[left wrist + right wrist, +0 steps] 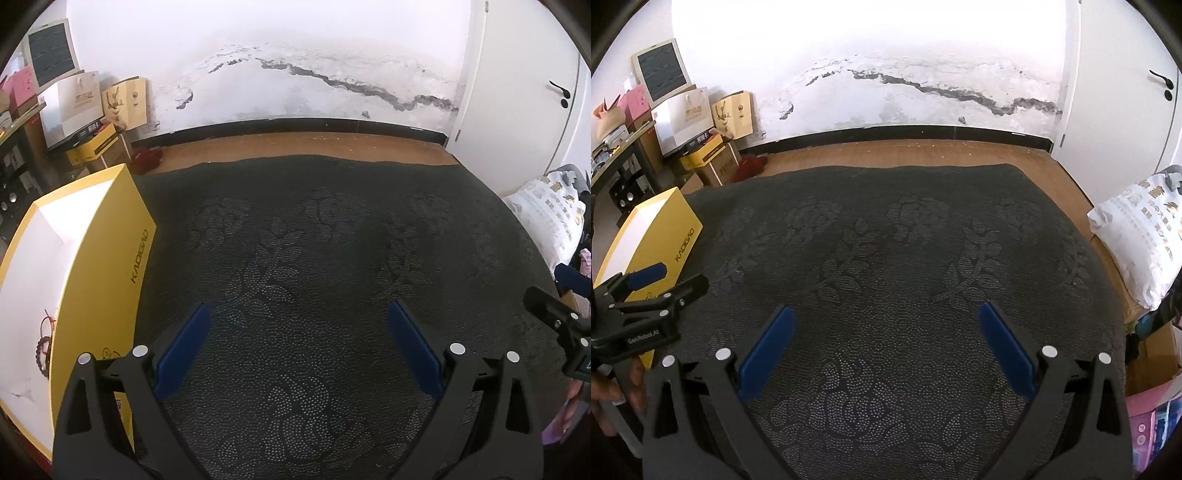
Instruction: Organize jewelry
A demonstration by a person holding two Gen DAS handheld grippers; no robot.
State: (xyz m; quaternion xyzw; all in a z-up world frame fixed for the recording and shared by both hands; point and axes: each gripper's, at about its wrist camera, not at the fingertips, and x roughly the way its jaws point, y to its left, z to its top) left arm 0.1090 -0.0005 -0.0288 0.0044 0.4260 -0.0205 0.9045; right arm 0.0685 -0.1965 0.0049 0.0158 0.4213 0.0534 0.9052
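Inside the yellow box (107,266), only the left wrist view shows bracelets (44,343).

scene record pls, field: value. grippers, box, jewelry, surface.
left gripper: open, empty, above the cloth
right gripper: open, empty, above the cloth
yellow box: open-topped, white inside, on the left edge of the cloth
jewelry: dark beaded bracelet with a red cord, lying inside the box
surface: dark floral-patterned cloth, no jewelry visible on it
background: stained white wall, stacked boxes far left, white printed bag on the right
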